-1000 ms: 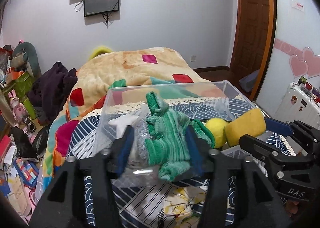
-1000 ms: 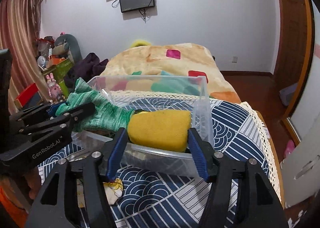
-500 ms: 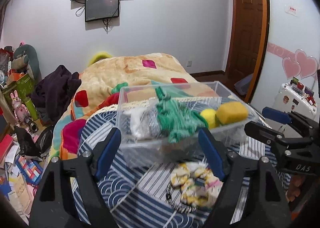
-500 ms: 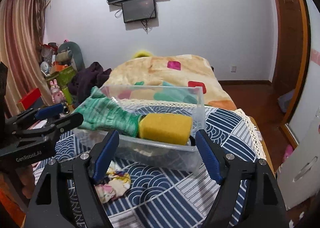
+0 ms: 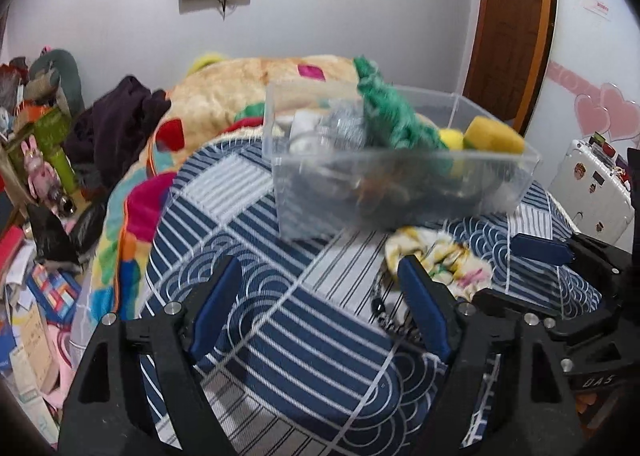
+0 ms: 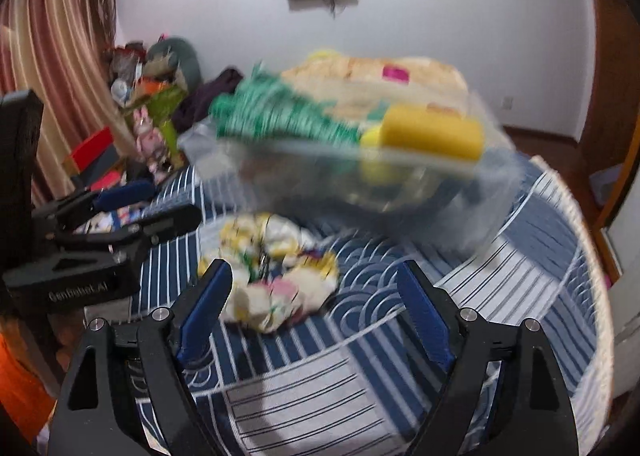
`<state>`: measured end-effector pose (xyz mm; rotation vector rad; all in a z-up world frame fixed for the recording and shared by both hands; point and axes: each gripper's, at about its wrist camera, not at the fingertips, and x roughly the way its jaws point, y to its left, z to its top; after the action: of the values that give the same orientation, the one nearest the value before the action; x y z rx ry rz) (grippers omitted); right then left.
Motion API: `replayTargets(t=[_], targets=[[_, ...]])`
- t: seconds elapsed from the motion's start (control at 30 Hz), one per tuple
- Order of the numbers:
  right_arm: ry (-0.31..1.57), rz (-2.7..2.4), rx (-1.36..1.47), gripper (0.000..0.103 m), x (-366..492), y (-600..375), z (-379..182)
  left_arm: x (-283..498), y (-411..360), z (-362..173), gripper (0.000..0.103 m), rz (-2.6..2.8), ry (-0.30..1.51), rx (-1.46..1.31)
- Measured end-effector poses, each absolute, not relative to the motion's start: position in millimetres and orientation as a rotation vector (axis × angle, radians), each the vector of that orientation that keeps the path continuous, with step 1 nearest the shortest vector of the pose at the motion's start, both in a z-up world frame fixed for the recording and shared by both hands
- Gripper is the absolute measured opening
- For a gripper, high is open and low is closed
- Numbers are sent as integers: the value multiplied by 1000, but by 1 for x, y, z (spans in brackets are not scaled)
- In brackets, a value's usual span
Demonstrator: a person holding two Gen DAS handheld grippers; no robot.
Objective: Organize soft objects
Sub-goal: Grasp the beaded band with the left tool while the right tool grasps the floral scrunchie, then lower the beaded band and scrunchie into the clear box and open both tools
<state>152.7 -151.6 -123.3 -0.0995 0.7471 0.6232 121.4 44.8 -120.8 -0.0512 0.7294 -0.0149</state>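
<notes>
A clear plastic bin (image 5: 404,191) stands on the blue patterned table (image 5: 280,336). It holds a green knit cloth (image 5: 384,111), a yellow sponge (image 5: 494,133), a yellow ball and grey items. In the right wrist view the bin (image 6: 400,191) is blurred, with the cloth (image 6: 280,111) and sponge (image 6: 432,129) on top. A yellow floral scrunchie (image 5: 444,256) lies on the table in front of the bin; it also shows in the right wrist view (image 6: 276,268). My left gripper (image 5: 320,308) is open and empty. My right gripper (image 6: 316,308) is open and empty, just short of the scrunchie.
A bed with a colourful blanket (image 5: 248,95) lies behind the table. Clutter and toys (image 5: 44,159) fill the floor at left. A white suitcase (image 5: 592,183) stands at right. A small dark chain (image 5: 384,308) lies beside the scrunchie.
Both grippers have let go of their items in the bin, opened wide and pulled back and down toward the table. The scrunchie has come into view in front of them.
</notes>
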Motion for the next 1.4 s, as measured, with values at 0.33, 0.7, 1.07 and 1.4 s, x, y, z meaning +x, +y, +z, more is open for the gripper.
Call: replayTargets(t=[0.33,0.7,1.07,1.4], targets=[[779,665,-168,36,149,-137,-134,125,35,-141,61,-54,792,-37],[712,619,-125,10,148,-155,-121,137,8,-141,20,-135,806,-1],[626,587,-58,9,141,-176,-101,120,11,-125,7,-127,749,-10],[531,591,-42,8,129,-183,-75,106,23,-76,7,-116,610,-28]])
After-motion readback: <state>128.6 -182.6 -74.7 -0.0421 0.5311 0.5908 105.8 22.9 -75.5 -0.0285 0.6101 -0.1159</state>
